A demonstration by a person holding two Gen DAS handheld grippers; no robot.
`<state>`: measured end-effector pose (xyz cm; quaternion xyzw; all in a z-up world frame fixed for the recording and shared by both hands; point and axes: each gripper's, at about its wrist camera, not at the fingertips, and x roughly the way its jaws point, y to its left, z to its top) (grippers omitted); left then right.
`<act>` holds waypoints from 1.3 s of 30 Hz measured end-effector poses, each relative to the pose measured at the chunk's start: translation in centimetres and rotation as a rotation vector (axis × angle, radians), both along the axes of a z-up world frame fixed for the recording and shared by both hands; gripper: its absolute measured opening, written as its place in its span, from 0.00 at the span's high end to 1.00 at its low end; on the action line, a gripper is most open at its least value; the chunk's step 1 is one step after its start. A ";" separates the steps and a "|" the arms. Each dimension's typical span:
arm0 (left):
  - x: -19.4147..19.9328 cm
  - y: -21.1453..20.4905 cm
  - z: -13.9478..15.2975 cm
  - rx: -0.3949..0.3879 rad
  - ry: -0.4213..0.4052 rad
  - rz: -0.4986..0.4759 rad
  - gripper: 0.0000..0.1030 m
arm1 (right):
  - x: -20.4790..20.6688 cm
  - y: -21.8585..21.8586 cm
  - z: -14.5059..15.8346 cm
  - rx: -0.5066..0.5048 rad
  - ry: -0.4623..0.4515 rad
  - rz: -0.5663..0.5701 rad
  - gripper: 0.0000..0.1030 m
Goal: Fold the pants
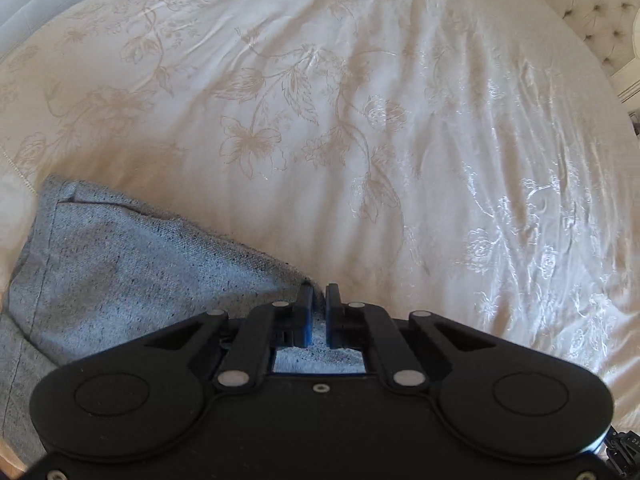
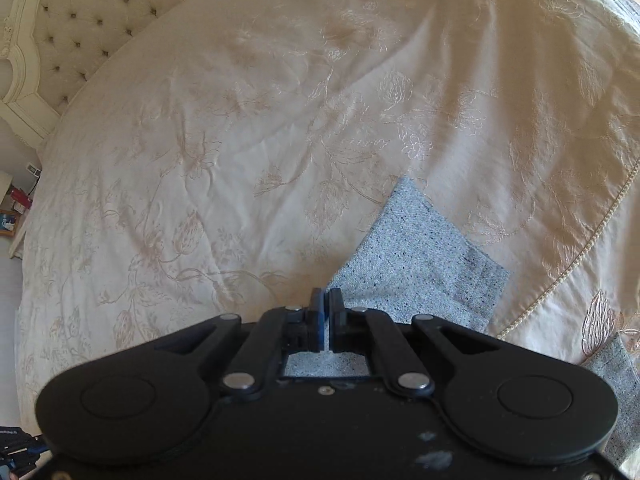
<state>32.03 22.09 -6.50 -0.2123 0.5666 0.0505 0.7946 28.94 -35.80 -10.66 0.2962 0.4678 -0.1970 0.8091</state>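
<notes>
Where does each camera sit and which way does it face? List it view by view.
Left wrist: on the left gripper, facing down the bed; its jaws are shut on the grey pants; headboard top right.
Right wrist: on the right gripper, same downward look; jaws shut on the pants; headboard top left.
Shared: bed, pants, headboard. No hand shows.

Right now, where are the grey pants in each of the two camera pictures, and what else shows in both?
Left wrist view: the grey pants fill the lower left, running in between the fingers of the left gripper.
Right wrist view: the pants lie right of centre, reaching the right gripper.
Shared landmark: the tufted headboard, top right there, top left here.
</notes>
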 end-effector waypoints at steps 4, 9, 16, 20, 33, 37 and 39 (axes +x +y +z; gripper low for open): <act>-4.1 0.1 1.8 -0.008 -0.034 0.027 0.93 | -4.0 -0.6 0.8 0.024 -0.001 0.004 0.98; -9.5 -2.7 1.9 0.041 -0.034 0.040 0.99 | -9.6 -0.5 0.9 0.029 0.032 0.023 0.98; -16.8 -4.1 -1.2 0.032 0.082 0.063 0.99 | -15.5 -0.1 -1.8 0.058 0.123 0.068 0.99; -17.3 -4.9 -1.9 0.048 0.101 0.070 0.95 | -16.6 -0.9 -3.7 0.159 0.140 0.053 0.96; -11.9 -9.0 -2.1 0.178 0.025 -0.132 0.62 | -15.5 0.6 -9.2 0.378 0.201 -0.272 0.62; -9.6 -8.6 -2.0 0.197 0.006 -0.184 0.51 | -14.8 1.6 -10.4 0.399 0.160 -0.349 0.61; -8.5 -8.2 -1.9 0.209 -0.003 -0.199 0.51 | -14.2 1.9 -10.7 0.392 0.151 -0.380 0.61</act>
